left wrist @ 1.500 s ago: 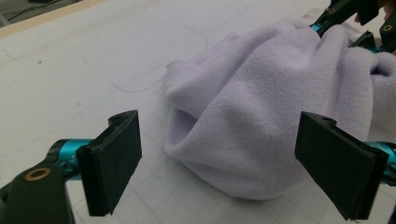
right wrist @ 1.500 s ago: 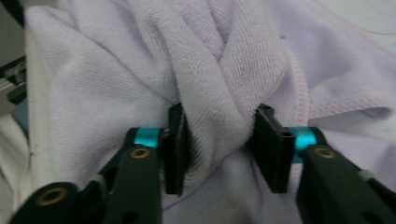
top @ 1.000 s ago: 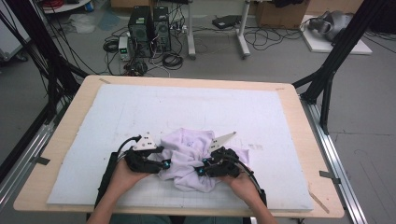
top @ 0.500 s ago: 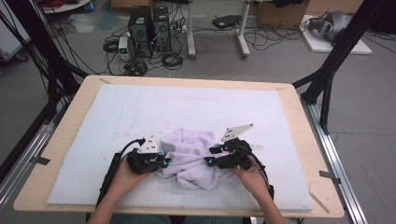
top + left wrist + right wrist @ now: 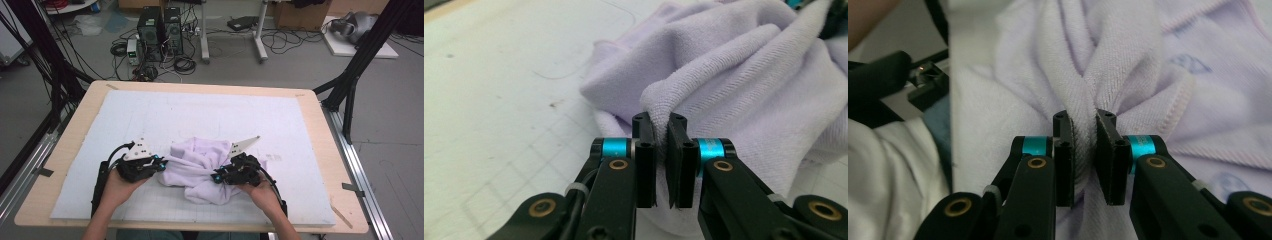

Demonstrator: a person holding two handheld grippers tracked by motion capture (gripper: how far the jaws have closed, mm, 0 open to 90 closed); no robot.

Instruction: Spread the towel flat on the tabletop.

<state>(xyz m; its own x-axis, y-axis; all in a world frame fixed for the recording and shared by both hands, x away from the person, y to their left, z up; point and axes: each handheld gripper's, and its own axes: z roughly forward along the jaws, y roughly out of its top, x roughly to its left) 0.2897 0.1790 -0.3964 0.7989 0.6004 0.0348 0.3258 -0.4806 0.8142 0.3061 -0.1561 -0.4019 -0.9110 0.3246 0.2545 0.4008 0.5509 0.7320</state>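
A crumpled pale lilac cloth (image 5: 200,165) lies on the white mat (image 5: 225,115), near the table's front edge. My left gripper (image 5: 161,165) is at the cloth's left side, and in the left gripper view it (image 5: 660,130) is shut on a raised fold of the cloth (image 5: 734,75). My right gripper (image 5: 217,178) is at the cloth's right front. Its jaws have just been closing, and in the right gripper view it (image 5: 1084,130) pinches a twisted bunch of the cloth (image 5: 1128,50). A hand holds each gripper from below.
The mat covers most of the wooden table (image 5: 65,150), with bare mat behind and to both sides of the cloth. Black frame posts (image 5: 350,80) stand at the table's far corners. Computers (image 5: 160,30) and cables sit on the floor beyond.
The left gripper has shut on a fold and drawn it a little to the left. The right gripper opened, shifted slightly and shut on the cloth again. The cloth now stretches between them.
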